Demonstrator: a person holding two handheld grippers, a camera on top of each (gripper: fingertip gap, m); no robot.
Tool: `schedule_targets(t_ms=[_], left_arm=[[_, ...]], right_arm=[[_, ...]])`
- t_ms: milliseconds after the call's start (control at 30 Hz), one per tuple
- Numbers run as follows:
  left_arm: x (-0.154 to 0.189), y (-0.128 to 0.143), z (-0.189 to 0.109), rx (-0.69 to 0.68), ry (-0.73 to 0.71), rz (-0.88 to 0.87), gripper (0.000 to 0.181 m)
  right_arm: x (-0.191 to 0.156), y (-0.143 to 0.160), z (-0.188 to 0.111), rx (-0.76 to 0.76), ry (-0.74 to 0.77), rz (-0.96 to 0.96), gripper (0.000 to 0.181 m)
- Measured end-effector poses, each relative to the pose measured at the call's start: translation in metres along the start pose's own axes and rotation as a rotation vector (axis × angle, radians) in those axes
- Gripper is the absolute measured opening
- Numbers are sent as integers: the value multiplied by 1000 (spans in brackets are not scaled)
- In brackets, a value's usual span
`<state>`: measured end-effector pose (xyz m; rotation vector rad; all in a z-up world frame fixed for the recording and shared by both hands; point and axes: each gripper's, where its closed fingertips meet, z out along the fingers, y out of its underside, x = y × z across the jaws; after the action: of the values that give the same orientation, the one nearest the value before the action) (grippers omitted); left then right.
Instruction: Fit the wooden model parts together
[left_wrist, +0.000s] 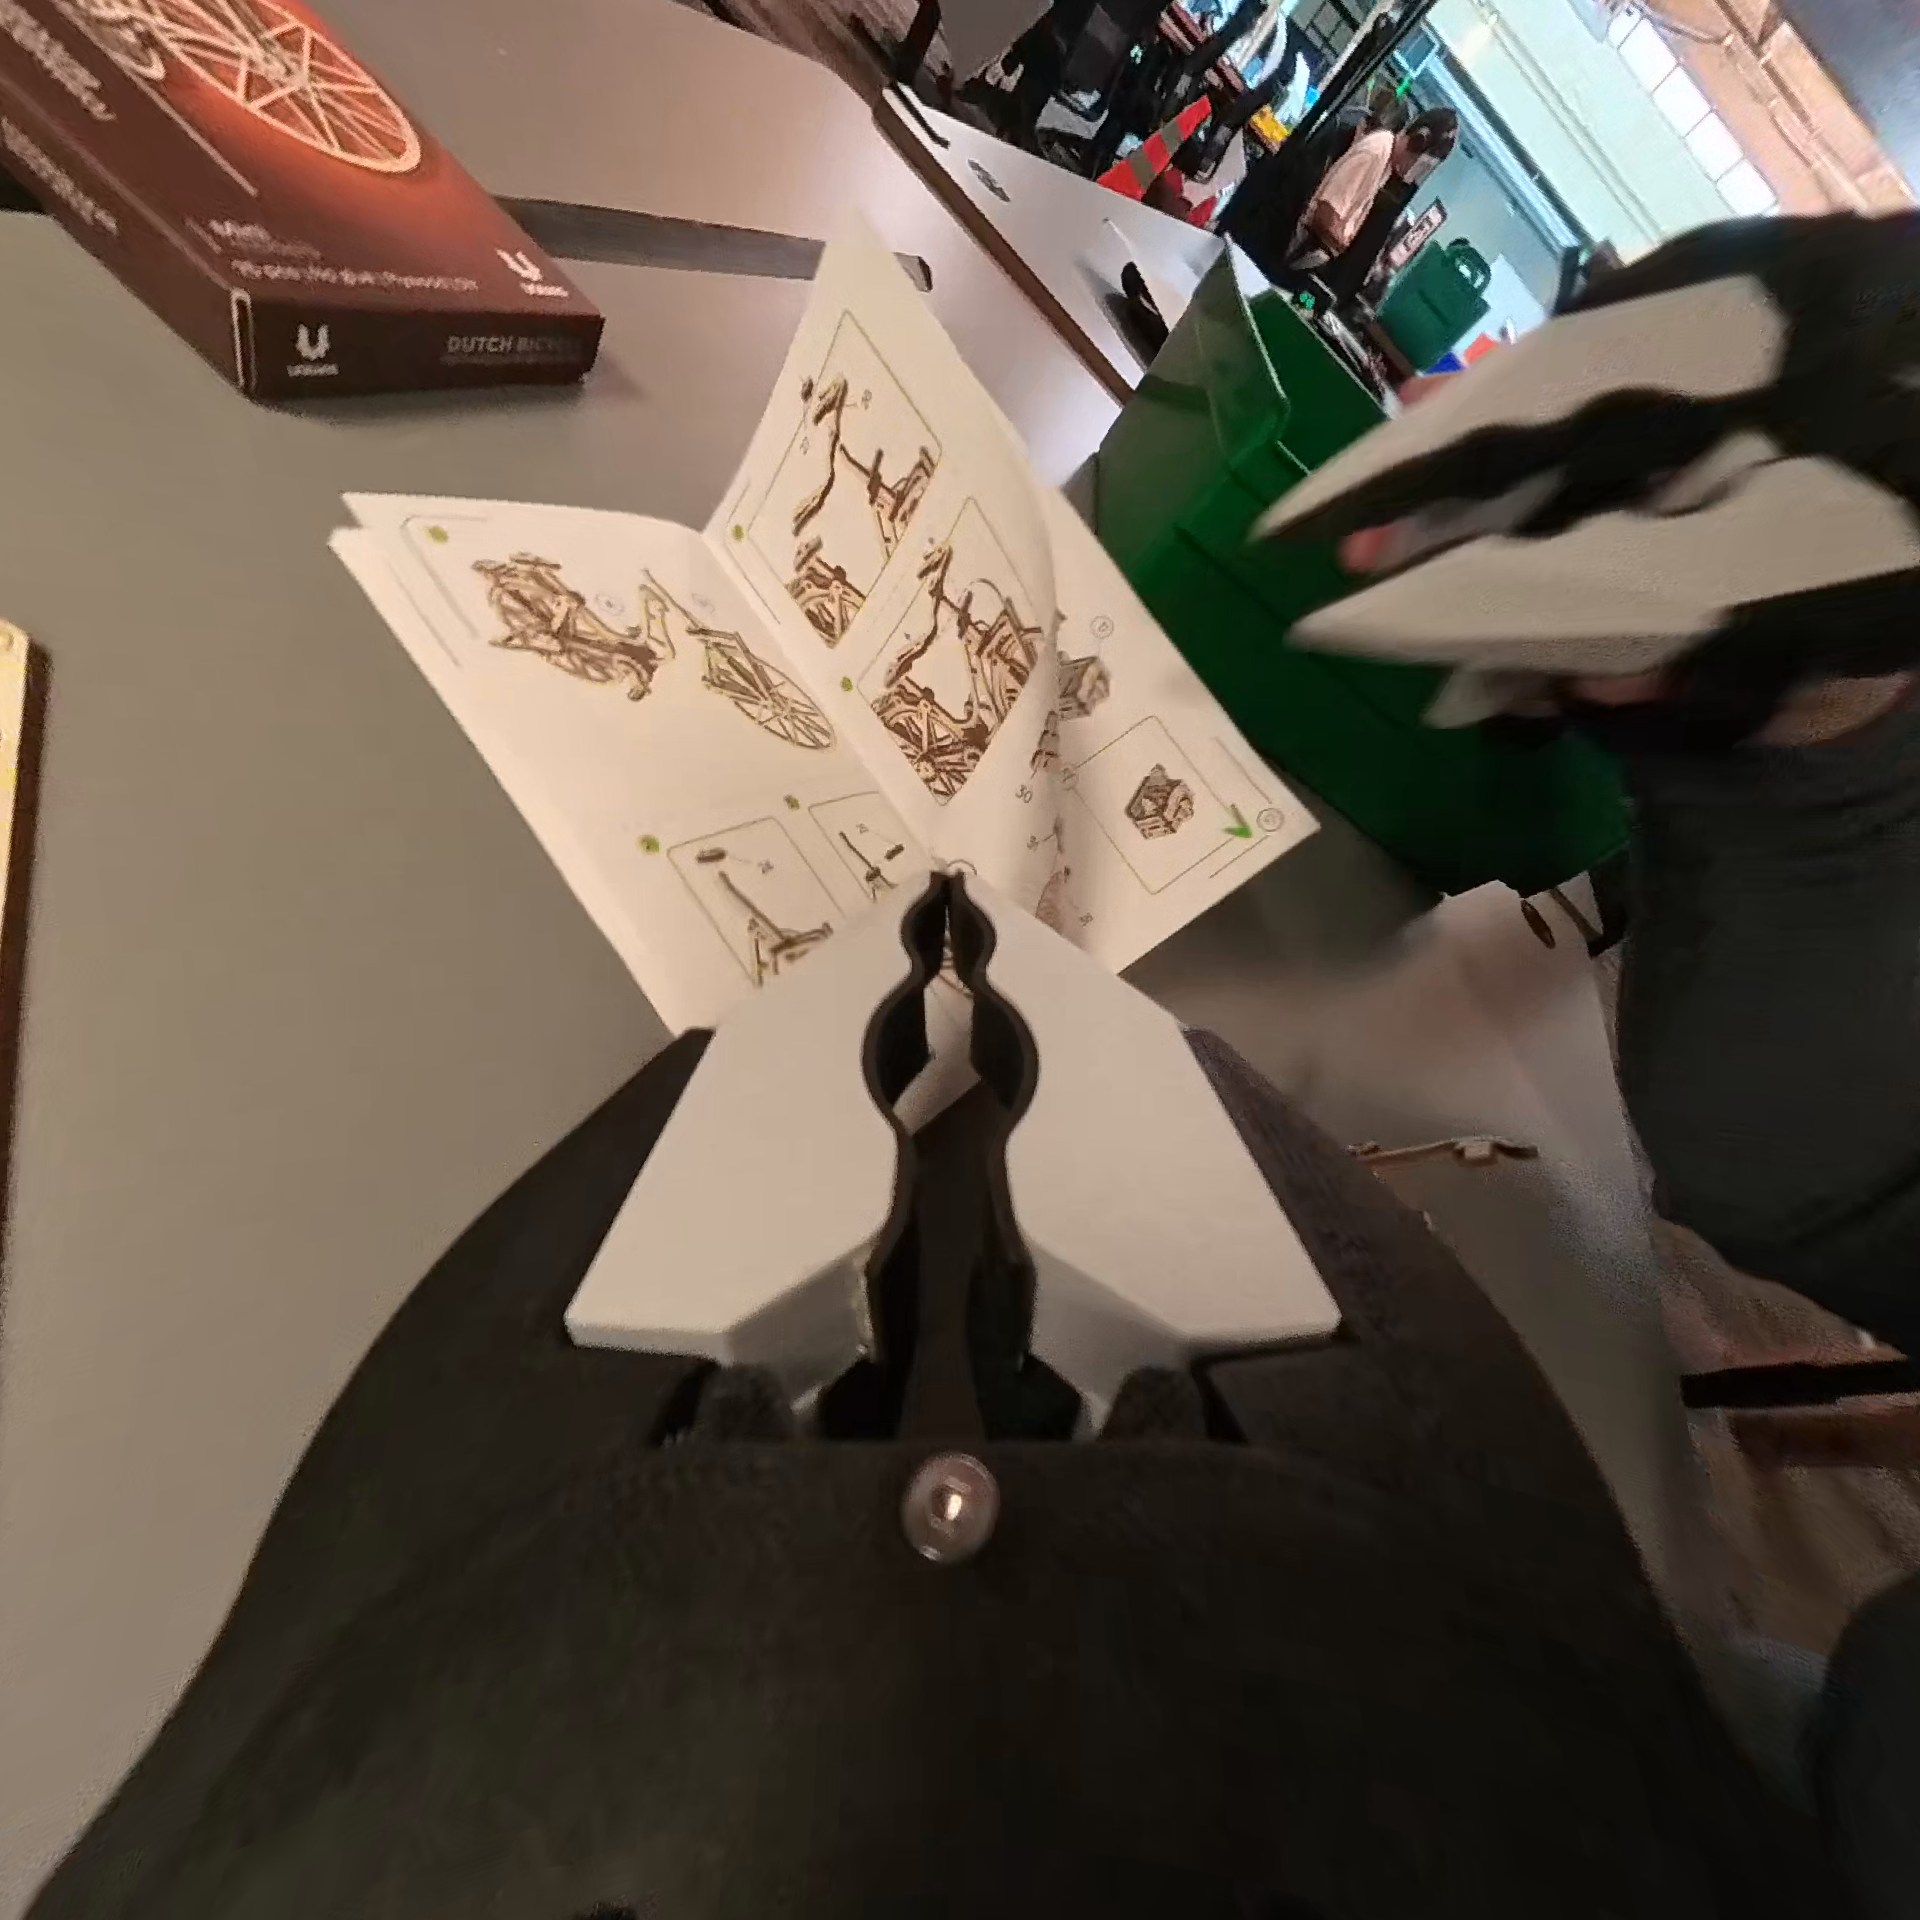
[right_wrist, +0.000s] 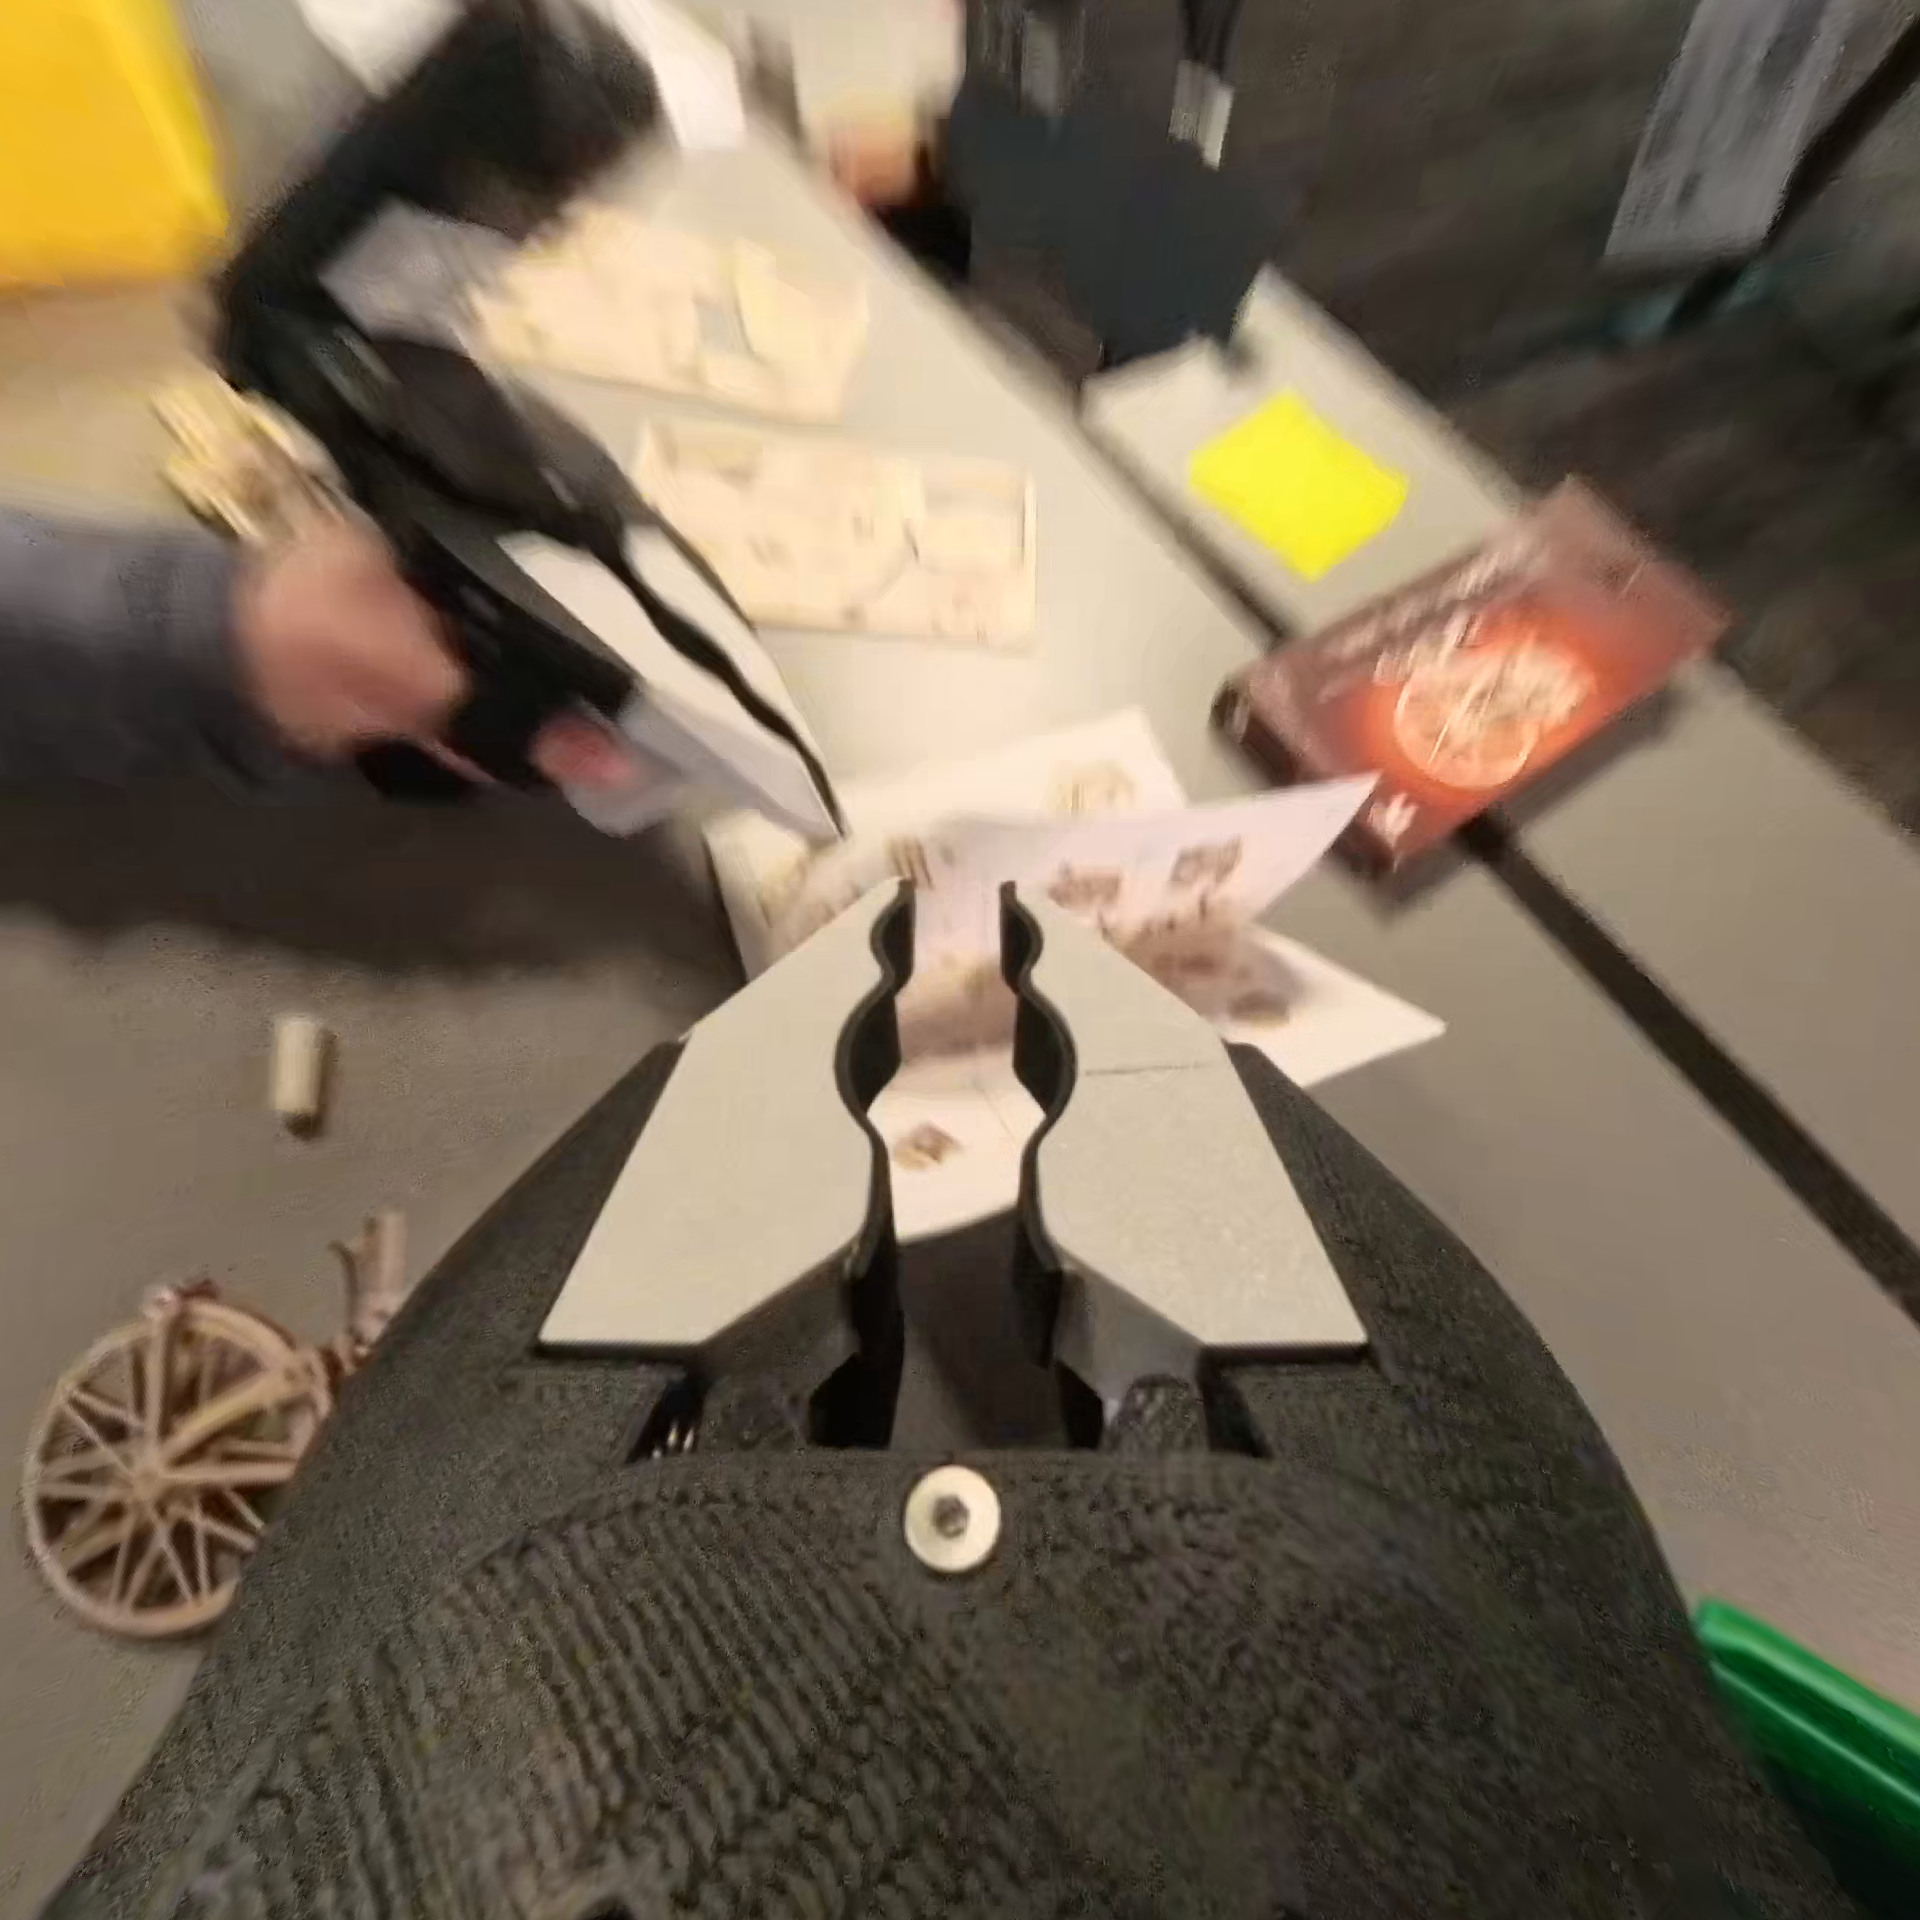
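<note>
left gripper (left_wrist: 948, 883): jaws clenched at the tips on the open instruction booklet (left_wrist: 665, 665), at its lower edge | right gripper (right_wrist: 956, 888): jaws parted, holding nothing, above the booklet | wooden bicycle model (right_wrist: 177, 1455): on grey table (left_wrist: 208, 831), beside right gripper | green bin (left_wrist: 1299, 582): contents not visible | dark kit box (left_wrist: 260, 177): shut | part sheets (right_wrist: 852, 540): flat on table, blurred

Booklet (left_wrist: 790, 665): lies open on the table (left_wrist: 260, 831), just ahead of your left gripper (left_wrist: 948, 883).
Box (left_wrist: 281, 197): on the table, behind and left of the booklet.
Bin (left_wrist: 1299, 582): right of the booklet.
Wheel assembly (right_wrist: 156, 1455): left of your right gripper (right_wrist: 956, 883).
Part sheets (right_wrist: 842, 540): beyond the booklet.
</note>
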<state>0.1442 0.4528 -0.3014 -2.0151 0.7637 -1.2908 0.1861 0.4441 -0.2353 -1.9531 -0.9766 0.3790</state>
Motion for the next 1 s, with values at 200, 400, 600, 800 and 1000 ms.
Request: schedule_targets(t_ms=[200, 400, 600, 800, 1000], left_arm=[[3, 14, -18, -15, -19, -14, 0], [4, 11, -47, 0, -112, 83, 24], [41, -16, -58, -29, 30, 455, 29], [4, 8, -12, -292, 92, 585, 64], [-15, 15, -3, -359, 160, 527, 74]], right_arm=[[8, 49, 58, -416, -58, -141, 19], [-8, 68, 80, -588, -212, -79, 64], [-12, 77, 87, -498, -243, -107, 73], [-12, 76, 86, -323, -272, -101, 74], [-13, 75, 85, -147, -287, -83, 76]])
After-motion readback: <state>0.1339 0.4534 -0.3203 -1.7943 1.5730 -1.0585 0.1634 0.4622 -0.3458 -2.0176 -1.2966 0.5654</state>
